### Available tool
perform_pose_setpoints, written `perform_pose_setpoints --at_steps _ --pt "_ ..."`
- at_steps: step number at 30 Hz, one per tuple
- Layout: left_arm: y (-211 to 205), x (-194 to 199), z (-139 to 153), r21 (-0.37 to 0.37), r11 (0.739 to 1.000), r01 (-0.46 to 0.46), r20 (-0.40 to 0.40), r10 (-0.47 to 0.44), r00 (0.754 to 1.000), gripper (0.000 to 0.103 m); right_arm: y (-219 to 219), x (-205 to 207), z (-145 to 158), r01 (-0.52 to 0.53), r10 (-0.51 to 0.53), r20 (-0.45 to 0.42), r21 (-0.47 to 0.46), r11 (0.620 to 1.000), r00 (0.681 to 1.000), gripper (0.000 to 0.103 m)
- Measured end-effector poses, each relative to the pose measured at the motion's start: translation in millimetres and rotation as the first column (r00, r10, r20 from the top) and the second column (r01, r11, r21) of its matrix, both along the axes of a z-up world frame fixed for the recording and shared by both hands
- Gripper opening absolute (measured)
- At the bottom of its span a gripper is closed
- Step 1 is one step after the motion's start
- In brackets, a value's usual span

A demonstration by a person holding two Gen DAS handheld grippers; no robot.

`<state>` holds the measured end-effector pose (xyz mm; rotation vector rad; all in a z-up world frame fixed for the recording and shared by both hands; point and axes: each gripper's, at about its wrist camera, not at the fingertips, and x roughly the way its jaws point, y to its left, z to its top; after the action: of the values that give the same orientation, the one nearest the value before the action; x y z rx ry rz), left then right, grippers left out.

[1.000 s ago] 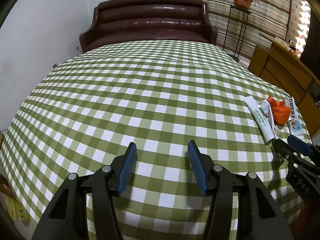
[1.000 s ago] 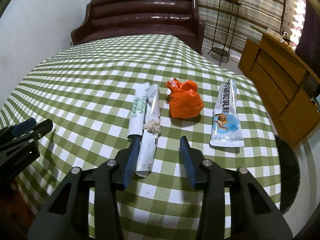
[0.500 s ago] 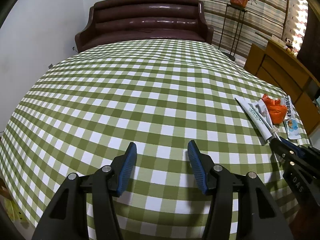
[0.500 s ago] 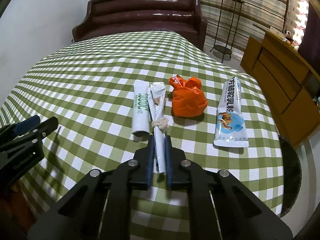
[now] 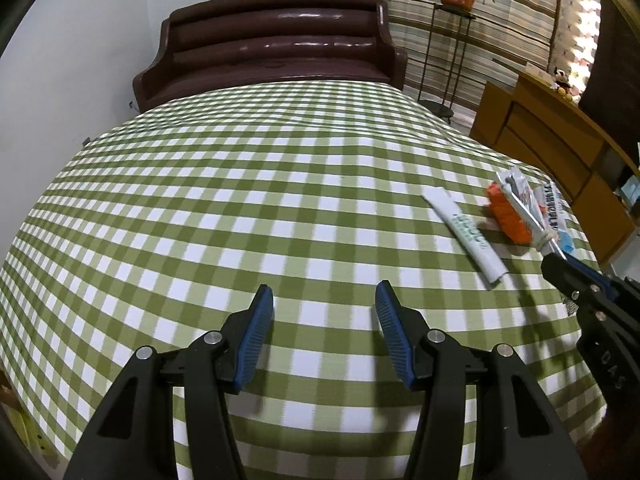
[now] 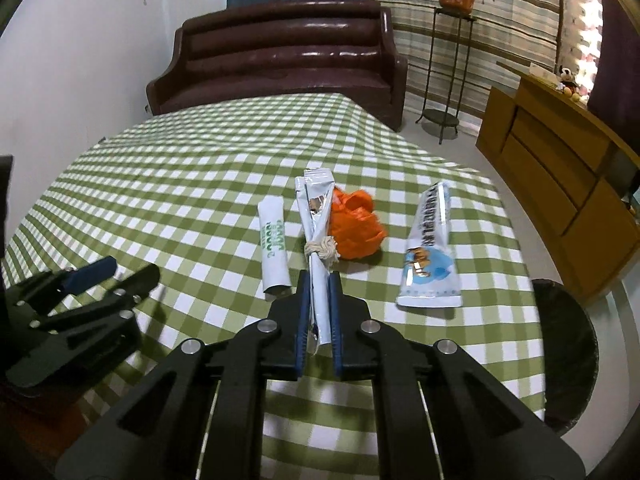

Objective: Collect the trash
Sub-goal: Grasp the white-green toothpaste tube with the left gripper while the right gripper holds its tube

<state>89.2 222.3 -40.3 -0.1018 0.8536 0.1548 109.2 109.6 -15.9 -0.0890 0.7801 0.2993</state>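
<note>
My right gripper (image 6: 319,280) is shut on a long silver wrapper (image 6: 316,216) tied with a string knot, and holds it lifted above the green checked table (image 6: 180,200). On the cloth lie a white rolled wrapper with green print (image 6: 273,252), a crumpled orange bag (image 6: 356,228) and a white-blue pouch (image 6: 430,256). In the left wrist view my left gripper (image 5: 324,304) is open and empty over bare cloth, with the white wrapper (image 5: 466,236), orange bag (image 5: 508,216) and held silver wrapper (image 5: 520,204) at the right.
A dark round bin (image 6: 568,360) stands below the table's right edge. A brown leather sofa (image 6: 280,60) is behind the table, a wooden cabinet (image 6: 560,168) at the right, and a plant stand (image 6: 444,60) by the curtain.
My right gripper closed on the silver wrapper, then lifted it off the cloth. My left gripper stayed open and shifted slightly.
</note>
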Motion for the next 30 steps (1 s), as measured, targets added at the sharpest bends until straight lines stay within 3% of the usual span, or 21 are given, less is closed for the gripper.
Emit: perform_pose_setpoints --at_steps 8,16,30 --pt "-33 10 5 0.0 0.999 0.052 0.008 -0.052 0.999 0.053 -46 -5 10 0.075 -0.076 0.036 0.016 0.997 0.996 0.009" --pt "-68 28 8 0.014 0.995 0.101 0.009 -0.101 0.995 0.054 -101 0 2 0.182 -0.182 0.029 0.014 0.983 0.983 0.009" --pt "-89 69 -3 0.035 0.994 0.108 -0.032 -0.107 0.994 0.055 -129 9 -18 0.218 -0.218 -0.007 0.042 0.975 0.976 0.009"
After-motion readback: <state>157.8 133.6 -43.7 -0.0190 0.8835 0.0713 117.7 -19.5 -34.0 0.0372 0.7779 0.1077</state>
